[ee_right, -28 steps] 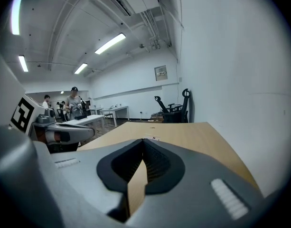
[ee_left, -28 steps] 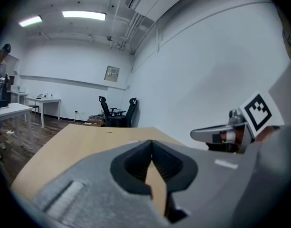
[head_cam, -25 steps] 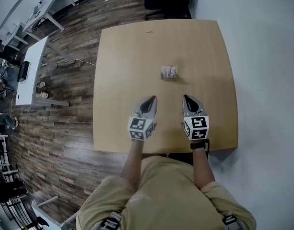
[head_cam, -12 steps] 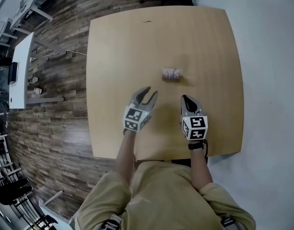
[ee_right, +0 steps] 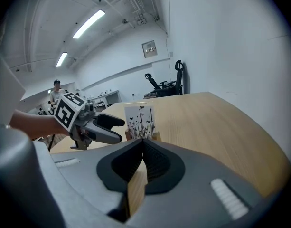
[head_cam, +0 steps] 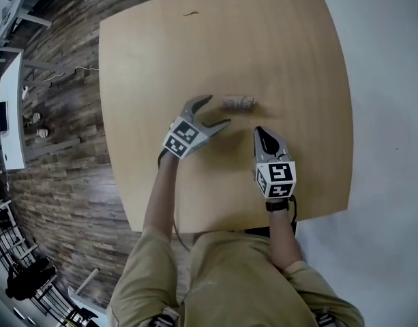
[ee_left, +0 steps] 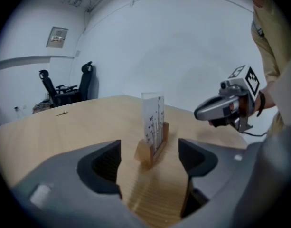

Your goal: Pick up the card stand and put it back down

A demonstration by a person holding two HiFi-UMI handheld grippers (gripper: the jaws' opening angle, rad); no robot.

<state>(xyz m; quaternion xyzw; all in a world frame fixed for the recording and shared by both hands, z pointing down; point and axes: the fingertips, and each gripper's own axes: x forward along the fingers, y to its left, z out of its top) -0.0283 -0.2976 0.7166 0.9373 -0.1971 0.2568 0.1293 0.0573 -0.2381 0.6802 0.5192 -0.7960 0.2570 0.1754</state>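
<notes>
Left hand-held gripper [head_cam: 217, 110] has swung in toward the card stand [head_cam: 239, 103], jaws just opened wide, nothing between the pads yet. Stand sits upright mid-surface [head_cam: 290, 46], just off its tips at 2 o'clock, long axis 9-to-3. Right hand-held gripper [head_cam: 260, 132] closed, empty, stand at its 11 o'clock; left is nearer.
</notes>
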